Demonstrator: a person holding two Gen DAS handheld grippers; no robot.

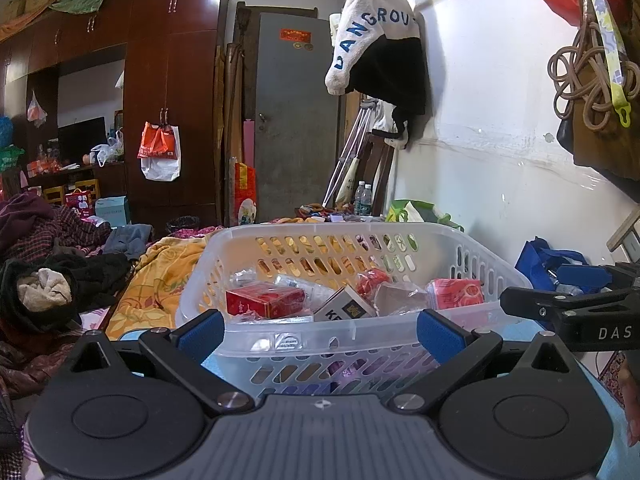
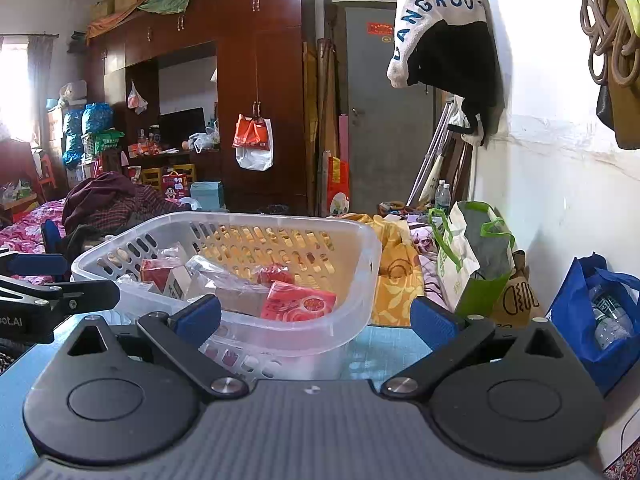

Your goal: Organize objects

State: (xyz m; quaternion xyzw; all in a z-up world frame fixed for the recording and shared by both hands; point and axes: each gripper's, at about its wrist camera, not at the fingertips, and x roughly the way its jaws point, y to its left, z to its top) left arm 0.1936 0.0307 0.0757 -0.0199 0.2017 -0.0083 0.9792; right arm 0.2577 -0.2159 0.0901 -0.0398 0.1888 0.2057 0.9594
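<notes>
Hovering wide open and empty, left gripper [image 1: 320, 330] and right gripper [image 2: 316, 316] face the basket [image 1: 448, 236] just ahead on the blue worktop [image 2: 380, 350]. Inside: red box [image 1: 264, 300], red packet [image 2: 298, 302], crinkly wrappers. Looks light, stiff but flexy plastic (smooth rim, prob. slippery), so pinch the near rim w/ both.

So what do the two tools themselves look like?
Both look alike: the left tool and right tool each have blue ribbed fingers on black linkage arms with silver pivot pins, round black discs and a grey ribbed body. White lettering marks their sides: "DAS" on the right one. No cables or sleeves show.
</notes>
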